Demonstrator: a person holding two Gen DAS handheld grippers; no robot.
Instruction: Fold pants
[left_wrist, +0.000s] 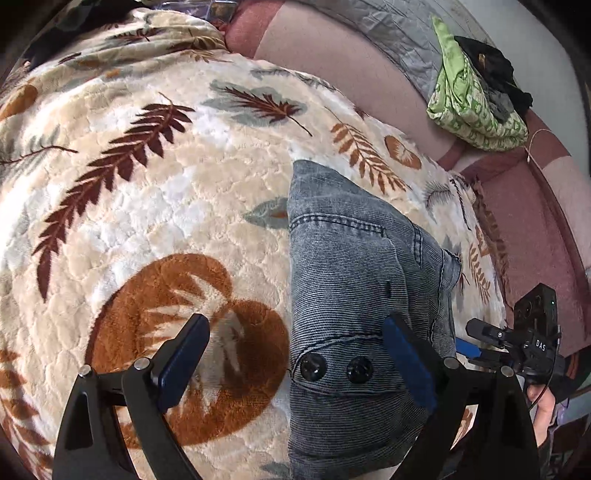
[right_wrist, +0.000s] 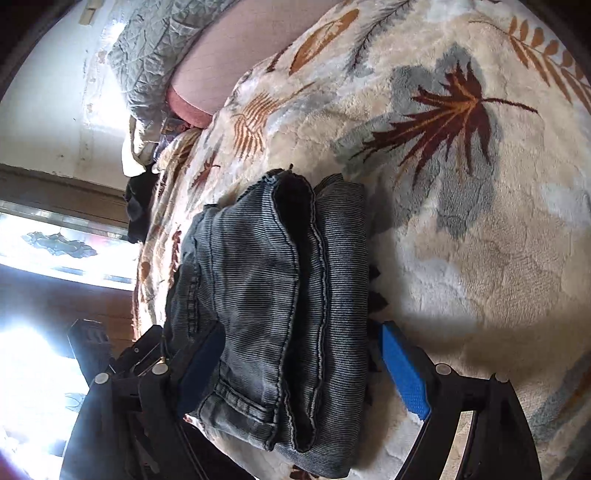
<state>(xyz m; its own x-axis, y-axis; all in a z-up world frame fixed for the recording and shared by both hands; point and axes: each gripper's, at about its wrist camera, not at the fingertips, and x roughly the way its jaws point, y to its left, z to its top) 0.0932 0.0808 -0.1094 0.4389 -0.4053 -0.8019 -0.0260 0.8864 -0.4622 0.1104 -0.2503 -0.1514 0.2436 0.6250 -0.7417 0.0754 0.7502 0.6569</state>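
Grey-blue denim pants (left_wrist: 351, 277) lie folded into a compact bundle on a leaf-patterned blanket (left_wrist: 166, 203), with two black buttons facing the left wrist camera. My left gripper (left_wrist: 295, 358) is open wide just above them. Its left pad hangs over the blanket and its right pad over the denim. In the right wrist view the stacked folded edges of the pants (right_wrist: 266, 295) lie between the fingers of my right gripper (right_wrist: 301, 369), which is open. Its left pad sits close against the denim; its right pad stands apart from it. The right gripper (left_wrist: 517, 339) also shows beside the bundle in the left wrist view.
A green patterned cloth (left_wrist: 476, 110) with a dark garment on top lies on the pink sheet (left_wrist: 332, 55) at the far side. A grey quilt (left_wrist: 388, 33) runs along the wall. The bed's edge and a bright window (right_wrist: 55, 240) lie left of the pants. A hand (left_wrist: 543, 402) holds the right gripper.
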